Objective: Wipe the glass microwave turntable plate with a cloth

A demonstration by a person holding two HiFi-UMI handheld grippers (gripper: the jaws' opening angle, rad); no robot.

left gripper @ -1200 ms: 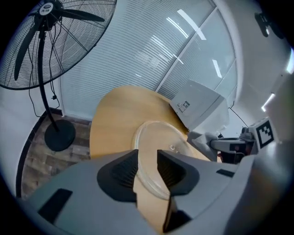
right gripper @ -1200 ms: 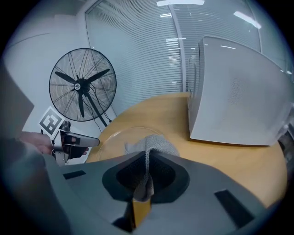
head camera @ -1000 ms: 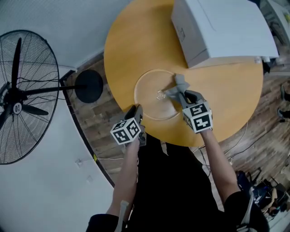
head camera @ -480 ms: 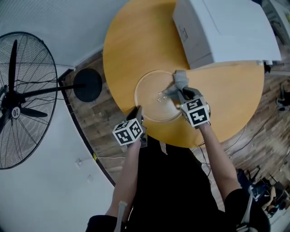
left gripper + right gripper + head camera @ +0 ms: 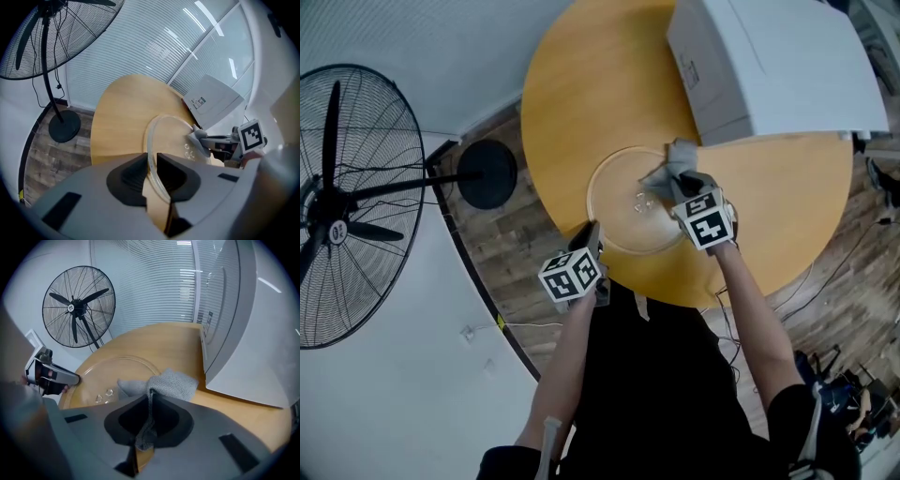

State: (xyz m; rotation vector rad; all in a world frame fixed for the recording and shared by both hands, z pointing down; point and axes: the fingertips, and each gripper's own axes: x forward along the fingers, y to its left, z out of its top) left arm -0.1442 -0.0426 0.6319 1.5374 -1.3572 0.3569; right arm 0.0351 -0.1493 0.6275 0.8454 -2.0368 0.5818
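Jaws of the left gripper point(image 5: 152, 161) have just been closing and are pinching the near rim of the glass turntable plate point(image 5: 619, 202), which is lying on the round wooden table point(image 5: 581, 94). Meanwhile the right gripper point(image 5: 150, 404) is clamping a grey cloth point(image 5: 171, 383), which is resting on the plate's edge near the white microwave point(image 5: 769, 56).

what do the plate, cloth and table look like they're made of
Plate: clear glass, glossy; the table shows through it.
Cloth: grey knitted or woven fabric, matte; visible textured weave, soft folds.
Table: probably wood or wood-look laminate, smooth satin; uniform honey colour, grain unclear.
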